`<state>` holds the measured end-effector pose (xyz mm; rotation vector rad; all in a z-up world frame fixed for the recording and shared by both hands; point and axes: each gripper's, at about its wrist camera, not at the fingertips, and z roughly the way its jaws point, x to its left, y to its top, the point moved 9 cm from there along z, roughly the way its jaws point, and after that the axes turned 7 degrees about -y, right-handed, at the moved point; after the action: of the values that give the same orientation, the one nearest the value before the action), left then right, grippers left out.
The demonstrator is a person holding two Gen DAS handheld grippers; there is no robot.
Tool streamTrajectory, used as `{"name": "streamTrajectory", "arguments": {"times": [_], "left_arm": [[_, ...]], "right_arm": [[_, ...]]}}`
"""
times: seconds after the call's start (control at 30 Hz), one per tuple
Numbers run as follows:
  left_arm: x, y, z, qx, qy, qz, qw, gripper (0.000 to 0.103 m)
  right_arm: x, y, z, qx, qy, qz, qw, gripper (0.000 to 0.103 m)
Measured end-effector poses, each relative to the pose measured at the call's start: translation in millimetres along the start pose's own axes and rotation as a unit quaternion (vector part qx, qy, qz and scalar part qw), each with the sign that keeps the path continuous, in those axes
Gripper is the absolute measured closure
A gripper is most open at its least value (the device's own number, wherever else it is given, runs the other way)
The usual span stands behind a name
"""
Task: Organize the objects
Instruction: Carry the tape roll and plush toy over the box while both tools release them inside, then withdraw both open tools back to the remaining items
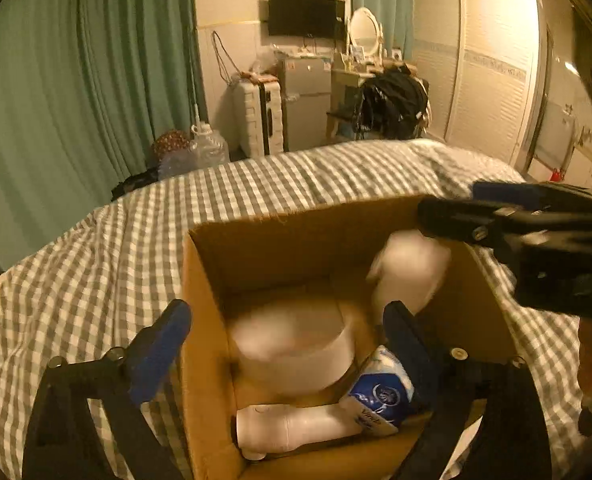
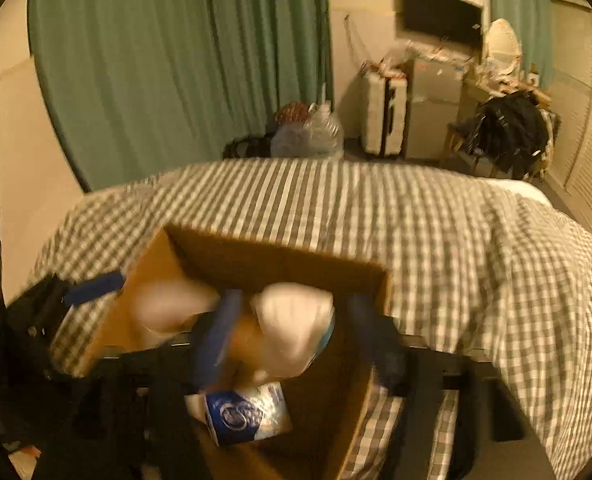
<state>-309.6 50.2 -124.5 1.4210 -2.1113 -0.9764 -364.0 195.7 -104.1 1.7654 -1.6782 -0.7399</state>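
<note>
**Mia:** Where are the two grippers?

**Ben:** Both are over the cardboard box [image 1: 208, 320] on the checked bed cover [image 1: 96, 264]. The left gripper [image 1: 284, 340] points down at the box from the near side. Its blue fingers [image 1: 156, 352] are spread wide. One finger is outside the box's left wall. The other is inside the box. They hold nothing.

**Mia:** And the right one?

**Ben:** The right gripper [image 2: 290, 332] reaches over the box from the right side. A white bottle [image 2: 296, 328] sits between its fingers [image 2: 216, 336], over the open box. It is blurry, so I cannot tell if the fingers are pressing on it or are a bit apart from it.

**Mia:** What is in the box?

**Ben:** A round white tub [image 1: 296, 344] sits in the middle. A white tube thing [image 1: 292, 424] lies at the near end. A blue and white pack [image 1: 380, 392] lies beside it, touching the left gripper's inside finger.

**Mia:** Where is the white bottle from the left camera?

**Ben:** The white bottle [image 1: 412, 276] is at the far right corner of the box, just under the black right gripper [image 1: 516, 236].
</note>
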Motion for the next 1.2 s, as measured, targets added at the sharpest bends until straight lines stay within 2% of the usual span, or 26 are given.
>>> {"name": "streamTrajectory", "arguments": {"times": [0.17, 0.3, 0.43, 0.57, 0.67, 0.9, 1.1, 1.2], "left_arm": [[-0.9, 16.6, -40.1, -0.031, 0.013, 0.000, 0.9994, 0.004], [1.9, 21.3, -86.5, -0.052, 0.028, 0.003, 0.9982, 0.004], [2.0, 21.6, -123.1, -0.067, 0.049, 0.008, 0.9965, 0.004], [5.7, 7.8, -154.5, -0.073, 0.075, 0.003, 0.9945, 0.004], [7.1, -10.7, -172.4, -0.079, 0.079, -0.012, 0.9936, 0.003], [5.6, -47.7, -180.5, -0.067, 0.100, -0.035, 0.9921, 0.004], [-1.8, -76.1, -157.6, -0.042, 0.103, -0.034, 0.9932, 0.004], [-1.5, -95.0, -136.7, -0.020, 0.102, -0.040, 0.9938, 0.004]], "right_arm": [[0.1, 16.8, -53.0, -0.042, -0.006, 0.009, 0.999, 0.022], [9.4, 24.7, -97.9, -0.061, -0.027, -0.019, 0.998, 0.022], [23.8, 19.9, -142.6, -0.077, -0.029, -0.042, 0.996, 0.020], [32.2, 9.1, -177.7, -0.089, -0.025, -0.047, 0.995, 0.015], [34.3, -7.8, -198.5, -0.092, -0.026, -0.043, 0.994, 0.013], [35.1, -57.5, -190.9, -0.057, -0.050, -0.035, 0.997, 0.009], [31.1, -99.4, -150.7, -0.005, -0.044, -0.024, 0.999, 0.009], [24.8, -114.7, -130.9, 0.010, -0.056, -0.016, 0.998, 0.009]]}}
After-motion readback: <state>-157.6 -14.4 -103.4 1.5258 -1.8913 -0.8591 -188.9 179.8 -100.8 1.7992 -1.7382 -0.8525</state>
